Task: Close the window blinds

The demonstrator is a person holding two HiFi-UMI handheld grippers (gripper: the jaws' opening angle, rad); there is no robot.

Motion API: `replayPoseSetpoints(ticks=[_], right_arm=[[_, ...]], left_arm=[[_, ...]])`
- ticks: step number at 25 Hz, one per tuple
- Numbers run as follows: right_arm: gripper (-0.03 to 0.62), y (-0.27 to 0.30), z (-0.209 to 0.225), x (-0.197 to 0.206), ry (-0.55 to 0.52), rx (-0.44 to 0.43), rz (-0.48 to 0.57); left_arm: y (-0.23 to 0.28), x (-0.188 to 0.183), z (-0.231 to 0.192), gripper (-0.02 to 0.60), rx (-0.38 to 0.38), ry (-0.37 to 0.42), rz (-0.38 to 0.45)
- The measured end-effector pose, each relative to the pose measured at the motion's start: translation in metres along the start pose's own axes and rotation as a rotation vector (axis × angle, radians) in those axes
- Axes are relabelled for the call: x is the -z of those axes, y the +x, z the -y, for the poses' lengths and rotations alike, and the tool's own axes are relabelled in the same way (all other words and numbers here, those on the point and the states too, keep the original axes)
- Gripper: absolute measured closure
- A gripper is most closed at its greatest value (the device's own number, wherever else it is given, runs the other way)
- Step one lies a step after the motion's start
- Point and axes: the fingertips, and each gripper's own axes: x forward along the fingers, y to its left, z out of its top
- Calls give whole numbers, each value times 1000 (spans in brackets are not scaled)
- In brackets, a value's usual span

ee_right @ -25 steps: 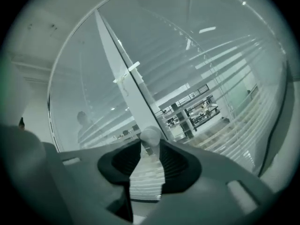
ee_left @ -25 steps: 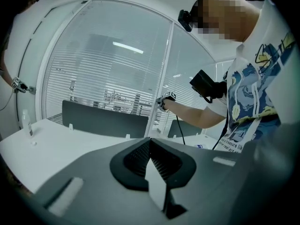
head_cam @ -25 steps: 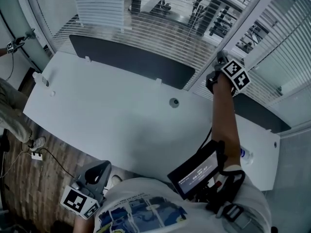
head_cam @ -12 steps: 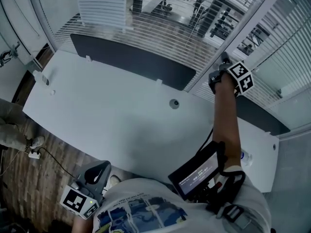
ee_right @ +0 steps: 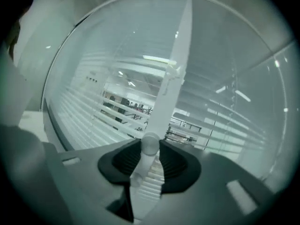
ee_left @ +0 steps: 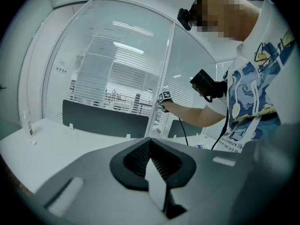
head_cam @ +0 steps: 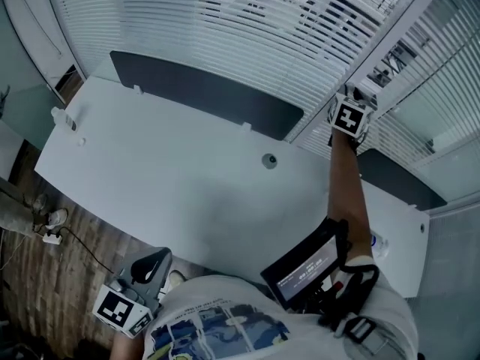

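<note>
White slatted window blinds (head_cam: 225, 28) hang behind the desk, partly tilted, with an office showing through the gaps. My right gripper (head_cam: 346, 94) is raised to the window's upright frame post (head_cam: 390, 43), its marker cube facing the head view. In the right gripper view its jaws are shut on the blinds' white tilt wand (ee_right: 150, 146), which runs up in front of the slats (ee_right: 117, 111). My left gripper (head_cam: 152, 259) hangs low by my left side, away from the window. Its jaws (ee_left: 151, 159) are shut on nothing.
A long white desk (head_cam: 165, 178) stands between me and the window, with a dark screen panel (head_cam: 202, 96) along its back edge. A round grommet (head_cam: 268, 160), a small bottle (head_cam: 64, 118) and a water bottle (head_cam: 379, 240) are on it. A display unit (head_cam: 304, 265) is strapped to my right forearm.
The slats have tilted further shut, hiding more of the office beyond. My right gripper has twisted at the wand, its marker cube turning. The left gripper has not moved.
</note>
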Motion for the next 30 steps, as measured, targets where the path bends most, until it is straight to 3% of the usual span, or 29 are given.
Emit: replayPoseSetpoints(ticks=[2, 4, 7, 9, 15, 17, 19, 23, 30], right_arm=[[470, 1, -4, -3, -130, 22, 1], [471, 1, -6, -2, -187, 27, 1], [470, 2, -5, 0, -76, -9, 30], [467, 0, -3, 1, 119, -60, 59], [467, 0, 1, 6, 976, -312, 65], [468, 2, 4, 8, 1130, -348, 77], [468, 3, 6, 9, 1196, -366, 79], [468, 3, 7, 9, 1111, -332, 67], [470, -1, 6, 4, 682, -186, 38]], left_arm=[[1, -1, -1, 577, 3, -1, -1], [1, -2, -1, 577, 6, -2, 0], [1, 0, -1, 577, 7, -1, 2], [2, 0, -1, 577, 9, -1, 3], [3, -2, -1, 577, 20, 0, 0], [4, -3, -1, 577, 25, 2, 1], [4, -2, -1, 577, 25, 3, 0], [5, 0, 1, 577, 28, 2, -3], [3, -1, -1, 577, 18, 1, 0]])
